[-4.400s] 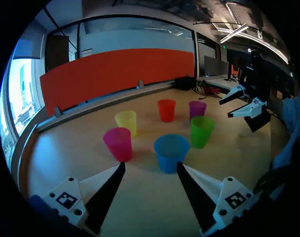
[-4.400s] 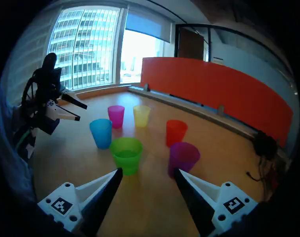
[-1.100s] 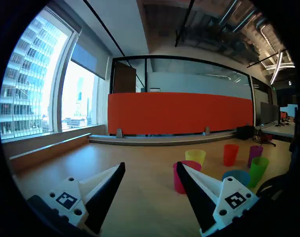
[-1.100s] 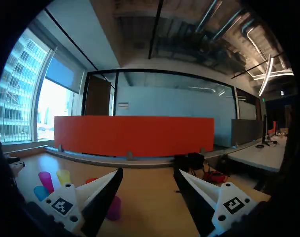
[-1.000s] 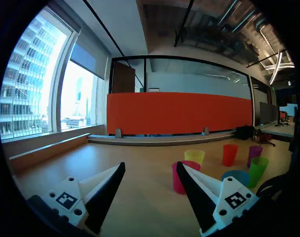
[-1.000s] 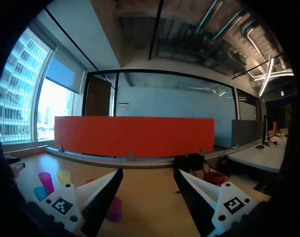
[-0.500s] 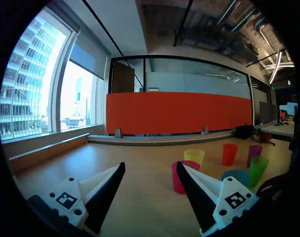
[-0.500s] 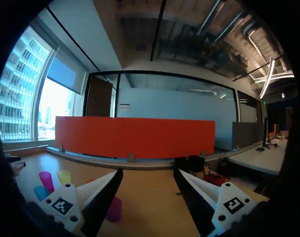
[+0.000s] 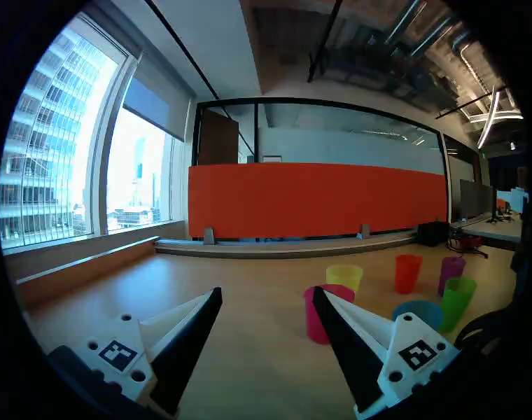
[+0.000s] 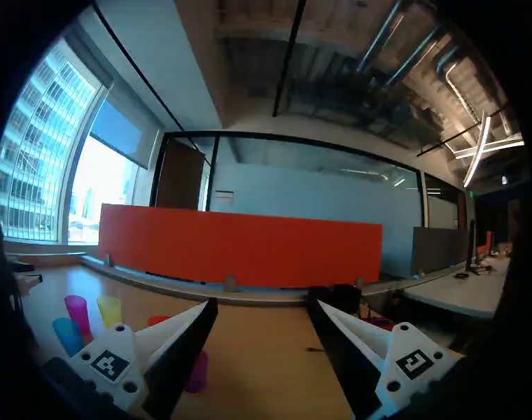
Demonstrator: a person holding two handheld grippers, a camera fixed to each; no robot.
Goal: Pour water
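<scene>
Your left gripper (image 9: 266, 290) is held level, low over the table (image 9: 252, 280), wide open and empty. The cups, pink cup (image 9: 311, 318) through green cup (image 9: 458, 302), stand clustered to its right, probably grouped for cup-to-cup pouring. Your right gripper (image 10: 262, 302) tips upward, equally open and empty, with the cups low-left.

The left tool (image 9: 266, 290) half hides the pink cup (image 9: 311, 316); the right tool (image 10: 262, 302), the purple cup (image 10: 198, 371).
</scene>
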